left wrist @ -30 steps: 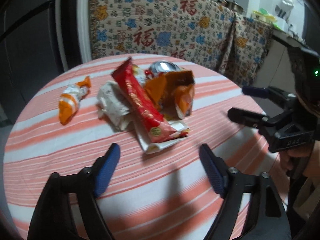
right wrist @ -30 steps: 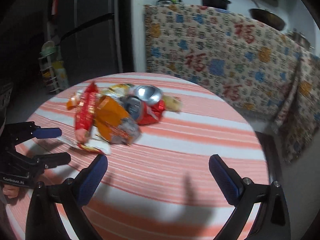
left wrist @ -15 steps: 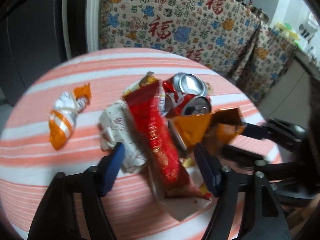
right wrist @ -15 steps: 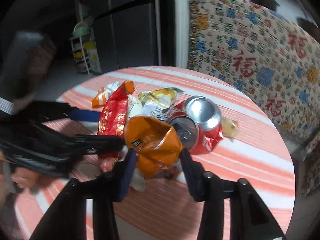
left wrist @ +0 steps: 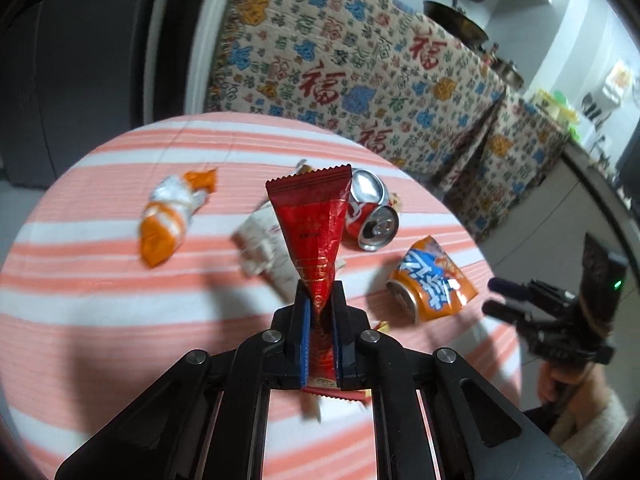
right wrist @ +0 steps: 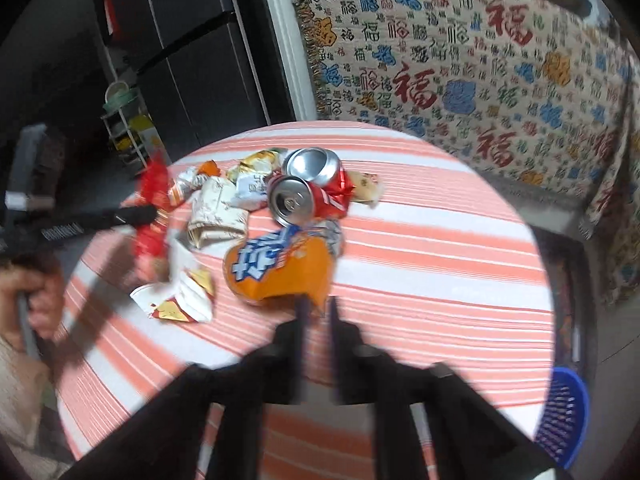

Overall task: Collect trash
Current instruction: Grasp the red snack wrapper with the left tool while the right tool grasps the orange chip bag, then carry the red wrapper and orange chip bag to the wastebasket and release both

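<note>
My left gripper [left wrist: 319, 300] is shut on a long red snack wrapper [left wrist: 316, 220] and holds it upright above the round striped table [left wrist: 100, 280]. My right gripper [right wrist: 318, 304] is shut on the edge of a crushed orange can [right wrist: 276, 268], which also shows in the left wrist view [left wrist: 432, 280]. A crushed red can [right wrist: 308, 192], a white paper wrapper [right wrist: 216, 212] and an orange-and-white wrapper [left wrist: 168, 216] lie on the table. A torn white wrapper [right wrist: 180, 296] lies nearer the left.
A blue plastic basket [right wrist: 564, 420] stands on the floor to the right of the table. A patterned cloth [right wrist: 460, 60] covers furniture behind the table. A dark fridge [right wrist: 192, 52] stands at the back left.
Both grippers have closed. The left one has taken the red wrapper and lifted it off the pile. The right one has taken the orange can and pulled it away from the red can.
</note>
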### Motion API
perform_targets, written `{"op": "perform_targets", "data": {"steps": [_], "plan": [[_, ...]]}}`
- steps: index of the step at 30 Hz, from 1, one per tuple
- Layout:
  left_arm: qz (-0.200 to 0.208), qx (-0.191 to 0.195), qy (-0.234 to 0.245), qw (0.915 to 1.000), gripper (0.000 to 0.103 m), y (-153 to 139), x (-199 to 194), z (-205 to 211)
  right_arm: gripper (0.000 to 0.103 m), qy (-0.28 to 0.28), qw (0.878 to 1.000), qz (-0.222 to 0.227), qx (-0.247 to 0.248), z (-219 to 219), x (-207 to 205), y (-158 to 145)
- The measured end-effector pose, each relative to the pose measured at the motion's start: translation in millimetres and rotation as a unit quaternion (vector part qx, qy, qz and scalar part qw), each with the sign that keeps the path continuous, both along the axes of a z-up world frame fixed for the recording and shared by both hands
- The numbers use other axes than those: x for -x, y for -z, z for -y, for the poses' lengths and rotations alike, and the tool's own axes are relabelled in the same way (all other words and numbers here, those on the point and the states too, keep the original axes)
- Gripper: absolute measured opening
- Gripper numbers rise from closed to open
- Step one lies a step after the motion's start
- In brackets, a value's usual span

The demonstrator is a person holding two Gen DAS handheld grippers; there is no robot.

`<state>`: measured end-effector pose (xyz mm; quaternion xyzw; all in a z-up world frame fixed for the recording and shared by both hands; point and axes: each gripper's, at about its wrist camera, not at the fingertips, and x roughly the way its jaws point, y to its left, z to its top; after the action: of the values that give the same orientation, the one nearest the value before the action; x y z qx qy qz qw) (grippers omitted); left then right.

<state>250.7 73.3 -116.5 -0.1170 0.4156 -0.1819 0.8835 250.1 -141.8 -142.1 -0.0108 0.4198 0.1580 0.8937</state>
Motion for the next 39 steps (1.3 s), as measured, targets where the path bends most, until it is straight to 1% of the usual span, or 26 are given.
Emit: {"op": "perform_targets", "data": {"steps": [1,2,5,8,9,10,12,13,14,16,17,18,19,20,21,22,23,24,25,27,31,34,36,39], "plan": [[-0.004,0.004,0.001,1.0,0.007,-2,4,-7,0.069,-0.004,1.0,0.009,0.005,0,5,-2],[-0.008,0.002,0.001,1.0,0.007,-4,8,-13,0.07,-0.007,1.0,0.018,0.008,-1,8,-2],[-0.03,-0.029,0.009,0.9991,0.008,1,22,-27,0.07,-0.015,1.0,0.007,0.006,-4,10,-3],[-0.048,-0.069,0.014,0.9964,0.008,20,33,-31,0.071,-0.014,0.999,-0.015,-0.035,-3,8,-2],[-0.053,-0.077,0.014,0.9955,0.008,27,34,-31,0.071,-0.009,0.999,-0.018,-0.042,-3,7,-2],[-0.055,-0.076,0.015,0.9955,0.009,33,34,-31,0.072,0.0,0.999,-0.02,-0.05,-3,2,-2],[-0.057,-0.073,0.015,0.9956,0.014,40,33,-29,0.074,0.013,0.998,-0.029,-0.06,-4,-11,1],[-0.059,-0.08,0.011,0.995,0.024,43,31,-27,0.076,0.021,0.998,-0.021,-0.053,-5,-21,4],[-0.059,-0.085,0.01,0.9946,0.037,47,30,-24,0.076,0.025,0.997,-0.039,-0.055,-6,-35,9],[-0.065,-0.093,0.015,0.9935,0.049,54,29,-19,0.076,0.028,0.996,-0.063,-0.064,-7,-54,16],[-0.069,-0.097,0.02,0.9926,0.049,59,29,-17,0.075,0.025,0.994,-0.085,-0.071,-8,-64,22],[-0.071,-0.102,0.023,0.992,0.049,61,30,-16,0.075,0.029,0.992,-0.097,-0.073,-7,-69,26],[-0.063,-0.106,0.025,0.992,0.049,61,32,-15,0.06,0.027,0.989,-0.113,-0.092,-7,-73,29],[-0.064,-0.107,0.026,0.9919,0.048,61,32,-16,0.047,0.015,0.984,-0.132,-0.116,-7,-74,33],[-0.063,-0.105,0.026,0.9922,0.047,61,33,-16,0.044,0.015,0.981,-0.14,-0.136,-6,-72,32],[-0.064,-0.104,0.022,0.9922,0.034,61,33,-18,0.04,0.019,0.98,-0.139,-0.14,-5,-68,30],[-0.064,-0.104,0.02,0.9923,0.014,61,33,-20,0.036,0.015,0.979,-0.141,-0.144,-5,-65,28],[-0.067,-0.094,0.023,0.9931,0.014,61,34,-22,0.036,0.01,0.979,-0.143,-0.145,-5,-60,27],[-0.065,-0.089,0.02,0.9937,0.012,60,34,-23,0.035,0.01,0.981,-0.138,-0.137,-6,-52,25],[-0.056,-0.091,0.013,0.9941,0.009,58,39,-23,0.035,0.005,0.986,-0.118,-0.121,-9,-37,16],[-0.032,-0.071,0.011,0.9969,0.008,39,53,-15,0.035,0.014,0.993,-0.062,-0.098,-7,-2,-7],[-0.01,-0.064,0.029,0.9975,0.008,19,62,8,0.035,0.039,0.995,-0.041,-0.077,3,14,-11],[0.002,-0.06,0.043,0.9973,0.008,7,66,25,0.035,0.052,0.995,-0.025,-0.08,13,24,-18],[0.017,-0.05,0.073,0.9959,0.008,-7,69,64,0.035,0.075,0.993,-0.003,-0.088,36,39,-33]]}}
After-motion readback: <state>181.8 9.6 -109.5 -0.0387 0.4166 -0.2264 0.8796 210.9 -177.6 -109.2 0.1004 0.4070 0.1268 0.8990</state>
